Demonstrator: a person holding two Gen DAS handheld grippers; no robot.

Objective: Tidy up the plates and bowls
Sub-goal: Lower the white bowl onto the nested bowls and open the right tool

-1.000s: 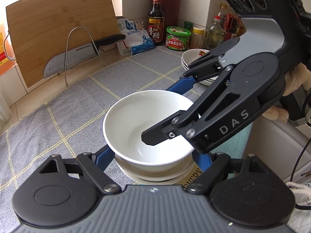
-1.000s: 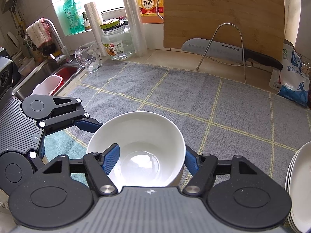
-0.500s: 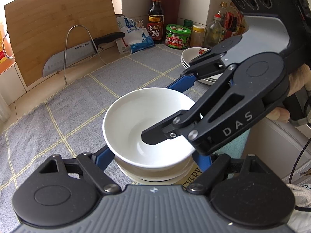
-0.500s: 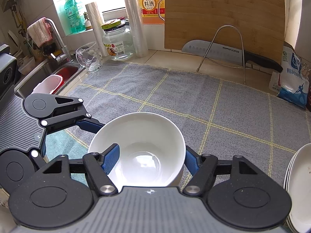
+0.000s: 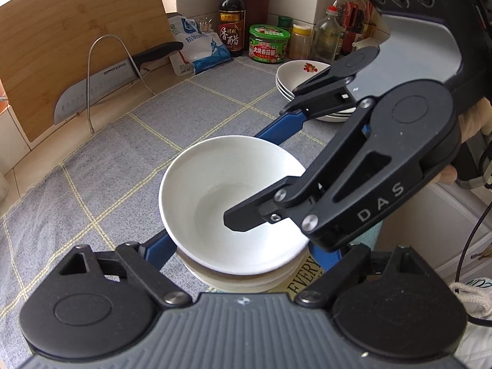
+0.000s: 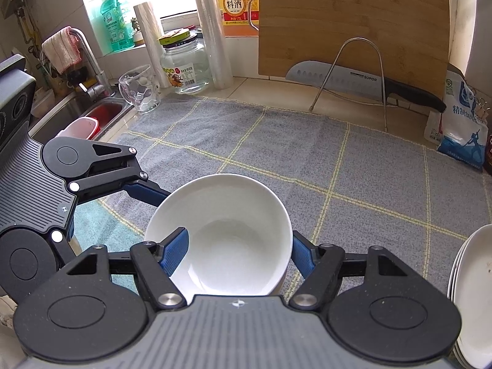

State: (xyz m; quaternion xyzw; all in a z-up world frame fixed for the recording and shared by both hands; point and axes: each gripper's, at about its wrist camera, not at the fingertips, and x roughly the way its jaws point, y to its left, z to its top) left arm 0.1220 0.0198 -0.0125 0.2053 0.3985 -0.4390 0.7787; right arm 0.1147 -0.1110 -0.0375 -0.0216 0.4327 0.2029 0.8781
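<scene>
top bowl (image 6: 227, 236): we see plain glossy white, deep and round, empty inside, sitting on a stack of white bowls (image 5: 227, 279) at the near edge of the grey checked mat (image 6: 307, 153).
right gripper (image 6: 236, 255): we see it clamped on the top bowl, one blue pad inside the rim, one outside.
left gripper (image 5: 240, 252): its jaws have just been opening; we see them wide around the stack, contact unclear.
plates (image 5: 295, 77): we see them stacked farther back on the mat.
</scene>
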